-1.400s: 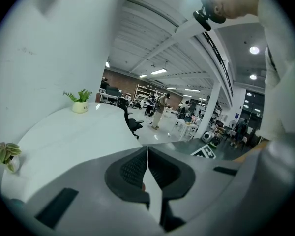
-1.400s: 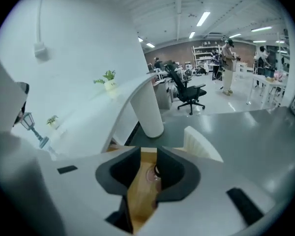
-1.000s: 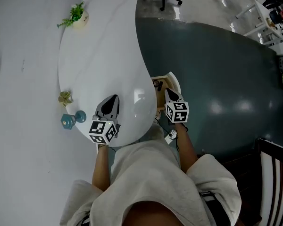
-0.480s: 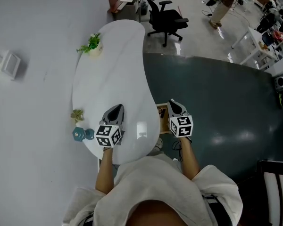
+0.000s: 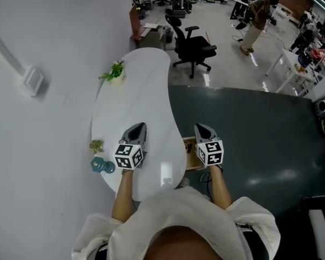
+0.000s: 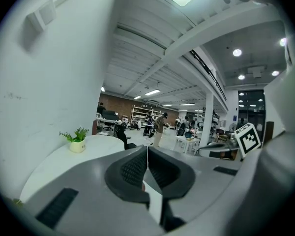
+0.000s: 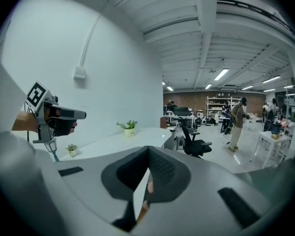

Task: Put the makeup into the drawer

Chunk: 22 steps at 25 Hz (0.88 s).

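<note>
Two grippers (image 5: 140, 127) (image 5: 201, 128), two potted plants (image 5: 115, 71) (image 5: 96, 144), one white table (image 5: 141, 96), one office chair (image 5: 192, 42)

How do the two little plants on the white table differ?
The far plant is bushier and bright green, in a white pot; the near plant is smaller and paler. The far plant stands alone at the table's far end; the near plant stands beside a teal object. Both sit on the white table near the wall.
</note>
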{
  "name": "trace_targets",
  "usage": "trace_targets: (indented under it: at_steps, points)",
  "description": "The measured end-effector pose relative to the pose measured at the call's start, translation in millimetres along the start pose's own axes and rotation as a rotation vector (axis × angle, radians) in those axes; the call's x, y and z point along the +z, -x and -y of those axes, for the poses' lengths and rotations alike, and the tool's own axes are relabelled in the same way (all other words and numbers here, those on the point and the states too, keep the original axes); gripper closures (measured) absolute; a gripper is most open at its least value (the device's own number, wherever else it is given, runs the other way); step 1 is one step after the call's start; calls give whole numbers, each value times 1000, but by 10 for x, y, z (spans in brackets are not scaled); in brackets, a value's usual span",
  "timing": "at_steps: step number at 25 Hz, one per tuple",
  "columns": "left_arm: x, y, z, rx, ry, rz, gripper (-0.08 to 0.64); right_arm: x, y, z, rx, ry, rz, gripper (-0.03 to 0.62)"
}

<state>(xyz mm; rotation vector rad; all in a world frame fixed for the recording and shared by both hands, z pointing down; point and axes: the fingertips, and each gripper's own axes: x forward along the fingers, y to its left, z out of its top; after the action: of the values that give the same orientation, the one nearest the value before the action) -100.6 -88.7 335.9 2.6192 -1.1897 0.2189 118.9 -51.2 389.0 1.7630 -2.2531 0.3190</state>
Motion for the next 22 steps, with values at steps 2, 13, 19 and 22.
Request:
trace_targets:
  at_steps: [2, 13, 19, 22]
  points:
    - [44, -1, 0, -1, -8, 6, 548, 59, 24, 0, -3, 0, 14, 595]
    - [152, -27, 59, -7, -13, 20, 548, 179, 79, 33, -9, 1, 34, 595]
    - [123, -64, 68, -10, -15, 13, 548, 131, 79, 70, -17, -2, 26, 595]
    - [107, -81, 73, -12, -14, 9, 548, 106, 75, 86, -19, -4, 21, 595]
